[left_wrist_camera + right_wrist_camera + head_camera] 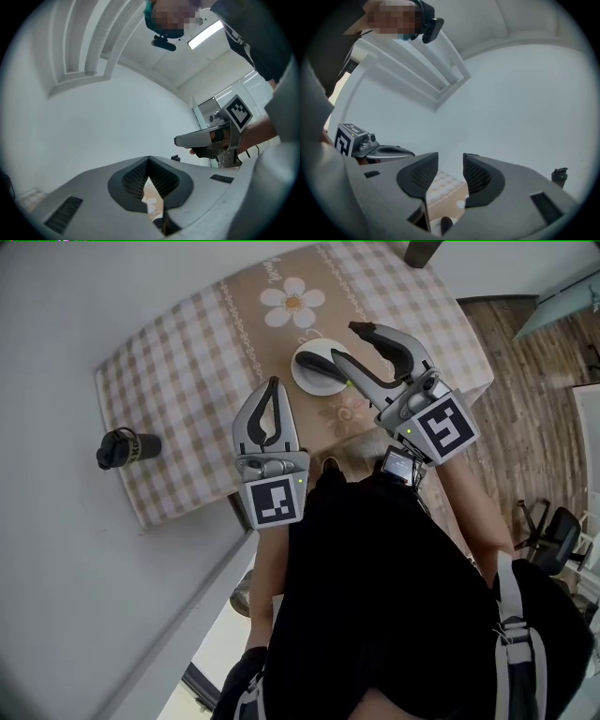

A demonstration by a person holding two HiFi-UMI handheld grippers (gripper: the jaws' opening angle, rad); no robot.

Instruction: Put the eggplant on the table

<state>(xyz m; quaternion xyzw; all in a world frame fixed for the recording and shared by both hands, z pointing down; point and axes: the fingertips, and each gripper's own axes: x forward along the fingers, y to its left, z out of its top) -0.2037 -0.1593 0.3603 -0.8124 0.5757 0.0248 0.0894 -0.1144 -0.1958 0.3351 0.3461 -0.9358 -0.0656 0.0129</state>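
Eggplant (315,360) rests on plate (325,386), task unstarted: right gripper (351,343) nearby, jaws spread, empty; left gripper (273,390) pressed together, empty.

eggplant (317,362) partly behind right tool (345,340), table (178,381) near edge hidden by person's body (375,568), far corner cut off

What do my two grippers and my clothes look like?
The left gripper and right gripper both have curved grey jaws with black ribbed pads and a white cube with a black square marker. You wear a black top and a watch.
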